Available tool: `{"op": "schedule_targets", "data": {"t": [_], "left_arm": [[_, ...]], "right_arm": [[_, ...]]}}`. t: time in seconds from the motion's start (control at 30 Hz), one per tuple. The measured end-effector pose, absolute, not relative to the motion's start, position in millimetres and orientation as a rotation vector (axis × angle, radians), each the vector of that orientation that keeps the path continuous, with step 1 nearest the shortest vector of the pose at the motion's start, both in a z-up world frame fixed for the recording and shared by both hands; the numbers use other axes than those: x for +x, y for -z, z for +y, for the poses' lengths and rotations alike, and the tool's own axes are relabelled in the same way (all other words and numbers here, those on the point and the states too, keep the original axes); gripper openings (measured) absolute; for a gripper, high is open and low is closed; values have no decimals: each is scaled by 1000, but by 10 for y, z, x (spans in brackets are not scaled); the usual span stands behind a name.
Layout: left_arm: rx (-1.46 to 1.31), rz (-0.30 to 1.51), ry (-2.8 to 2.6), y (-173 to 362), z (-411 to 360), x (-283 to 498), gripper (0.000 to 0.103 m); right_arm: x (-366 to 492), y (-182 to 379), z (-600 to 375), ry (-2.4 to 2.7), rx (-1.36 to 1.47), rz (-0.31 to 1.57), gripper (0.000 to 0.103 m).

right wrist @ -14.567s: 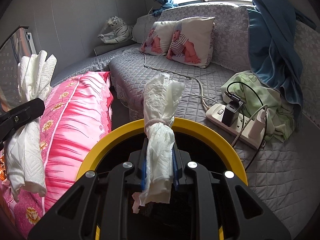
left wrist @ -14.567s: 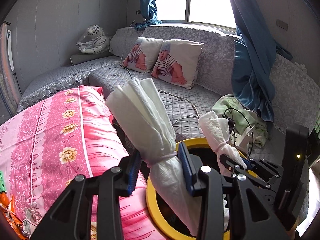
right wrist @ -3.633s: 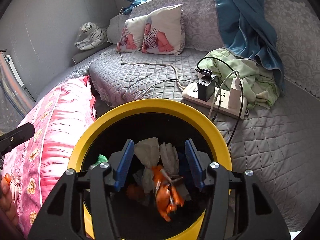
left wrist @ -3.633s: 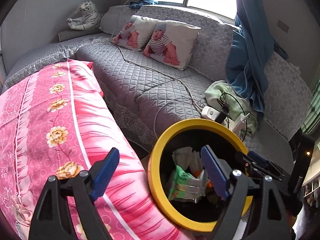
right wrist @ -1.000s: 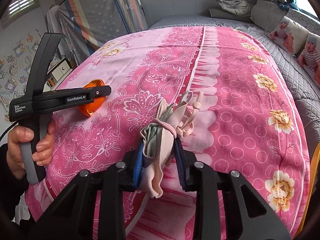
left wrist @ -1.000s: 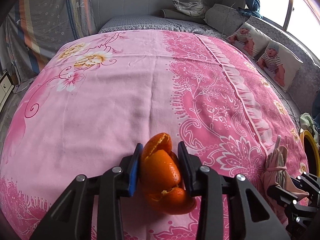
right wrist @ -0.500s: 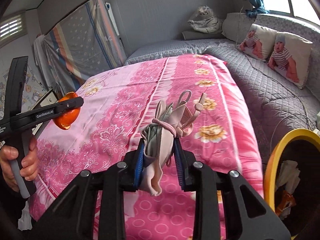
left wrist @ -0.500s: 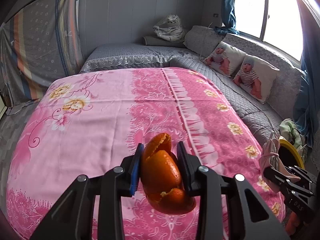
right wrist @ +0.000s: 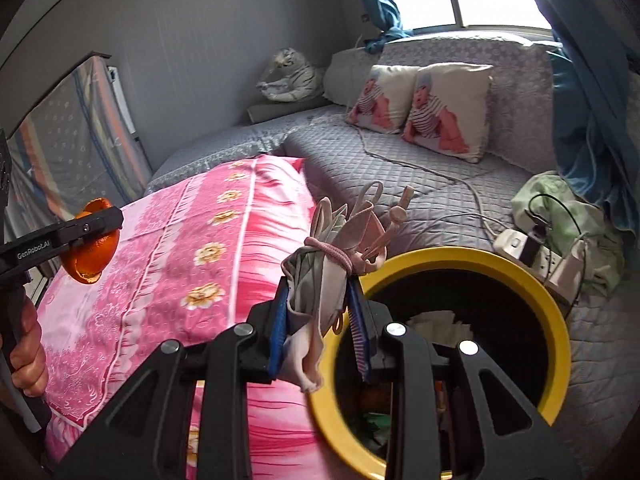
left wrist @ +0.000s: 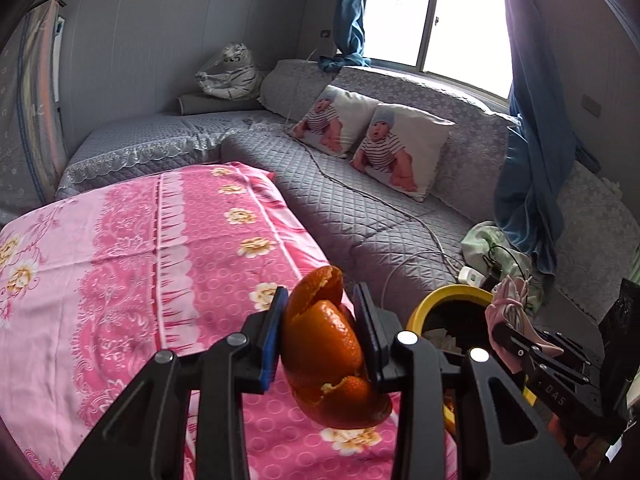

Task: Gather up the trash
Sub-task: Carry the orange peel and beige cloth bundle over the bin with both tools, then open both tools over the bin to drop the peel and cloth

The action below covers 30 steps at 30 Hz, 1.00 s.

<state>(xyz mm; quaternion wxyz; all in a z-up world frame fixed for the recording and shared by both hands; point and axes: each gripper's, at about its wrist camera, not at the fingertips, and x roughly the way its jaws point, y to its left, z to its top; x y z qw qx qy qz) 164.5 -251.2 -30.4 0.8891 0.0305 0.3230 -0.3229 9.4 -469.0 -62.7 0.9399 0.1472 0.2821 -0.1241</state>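
The left hand-held gripper [left wrist: 322, 338] clamps an orange peel [left wrist: 328, 354] above the bed's [left wrist: 120, 264] edge; the right hand-held gripper [right wrist: 320, 320] clamps a cloth bundle [right wrist: 332, 264] at the rim of the yellow bin [right wrist: 556, 344], which holds tissues and wrappers.

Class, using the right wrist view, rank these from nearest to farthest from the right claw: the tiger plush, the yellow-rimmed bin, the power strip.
1. Yellow-rimmed bin: just right of the right claw.
2. Power strip: on the grey couch, beyond the bin.
3. Tiger plush: far corner, against the wall.

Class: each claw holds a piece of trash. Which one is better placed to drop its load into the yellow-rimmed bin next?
Probably the right claw: its tied cloth bundle hangs at the bin's rim; the left claw's orange peel is over the pink bedspread.
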Motion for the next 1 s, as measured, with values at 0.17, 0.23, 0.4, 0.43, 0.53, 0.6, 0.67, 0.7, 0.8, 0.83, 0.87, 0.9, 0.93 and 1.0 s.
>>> {"op": "schedule_targets", "data": {"t": [0.17,0.23,0.4,0.43,0.53,0.6,0.67,0.7,0.8,0.83,0.87,0.9,0.93,1.0], "left_arm": [[89,683,768,398,-3058,1558,32],[101,698,805,482,-3240,1547,32],[120,764,889,732,-3648,1480,32],[128,775,911,782,-3728,1456,32],[156,804,947,925,-3924,1391,33],[163,832,969,1014,-4014,1380,33],[171,857,978,1094,-4086,1371,33],[173,868,982,1126,-4109,1371,34],[159,914,994,1202,-4136,1385,40],[144,928,999,1209,-4119,1400,49],[133,930,991,1201,-4091,1410,57],[125,922,976,1179,-4049,1422,60],[117,913,965,1144,-4015,1433,64],[88,908,950,1065,-3902,1483,70]], "right_arm": [[-77,761,-5079,347,338,587,27],[-122,848,-5200,368,361,600,27],[-169,1071,-5370,412,393,633,27],[-185,1116,-5401,416,401,641,27],[-216,1238,-5484,435,419,664,27],[-235,1313,-5534,448,432,681,27],[-256,1377,-5571,456,442,694,27],[-267,1399,-5581,460,441,697,27],[-290,1442,-5613,480,436,704,30],[-296,1449,-5626,485,442,705,33],[-310,1458,-5652,496,452,706,38],[-323,1467,-5671,505,460,707,40],[-336,1469,-5693,517,465,706,43],[-367,1460,-5715,534,473,702,46]]}}
